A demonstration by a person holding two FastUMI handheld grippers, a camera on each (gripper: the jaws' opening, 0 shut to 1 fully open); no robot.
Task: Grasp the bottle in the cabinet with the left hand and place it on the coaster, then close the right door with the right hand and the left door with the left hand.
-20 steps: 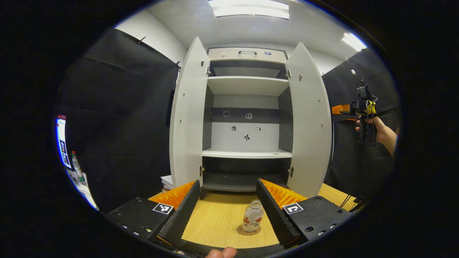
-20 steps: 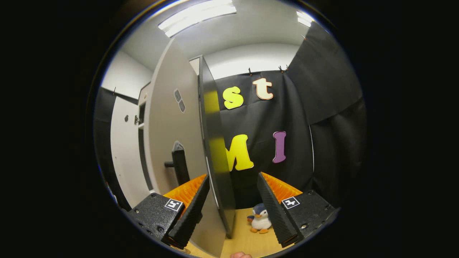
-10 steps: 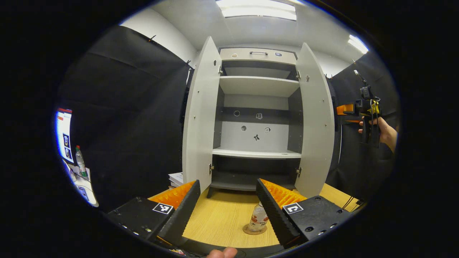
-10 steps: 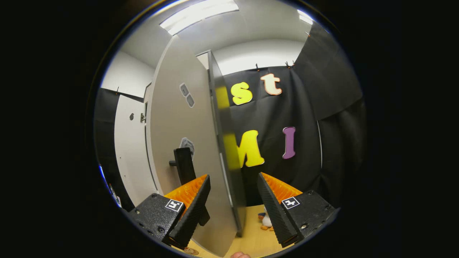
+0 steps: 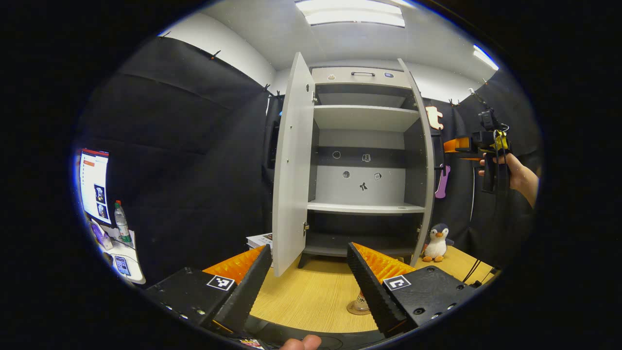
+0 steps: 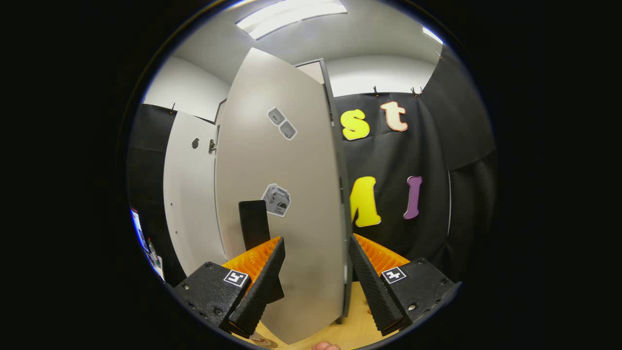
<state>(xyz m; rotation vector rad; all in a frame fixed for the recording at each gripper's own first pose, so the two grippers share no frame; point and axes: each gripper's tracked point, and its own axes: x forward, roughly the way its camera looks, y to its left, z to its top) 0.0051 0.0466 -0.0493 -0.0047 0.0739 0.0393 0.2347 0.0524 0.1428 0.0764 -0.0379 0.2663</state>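
Observation:
The small clear bottle (image 5: pixel 361 302) stands on the round coaster (image 5: pixel 354 310) on the wooden table, mostly hidden behind my left gripper's right finger. My left gripper (image 5: pixel 308 248) is open and holds nothing; it faces the grey cabinet (image 5: pixel 362 121). The left door (image 5: pixel 291 165) stands wide open. I see the right door (image 5: pixel 427 160) edge-on here. A hand holds my right gripper (image 5: pixel 461 146) just right of that door. In the right gripper view, the right door's outer face (image 6: pixel 286 194) with its black handle (image 6: pixel 253 223) sits close ahead of my open right gripper (image 6: pixel 316 239). Contact with the door cannot be told.
A plush penguin (image 5: pixel 437 243) sits on the table (image 5: pixel 311 296) right of the cabinet. A stack of books (image 5: pixel 260 239) lies left of the cabinet. A side desk with a monitor (image 5: pixel 95 180) and a green-capped bottle (image 5: pixel 120 221) stands at far left. Cables (image 5: pixel 474 272) hang off the table's right edge.
The right door has swung from wide open toward shut, with my right gripper following behind it. The left gripper view has shifted, so the bottle slid behind its right finger.

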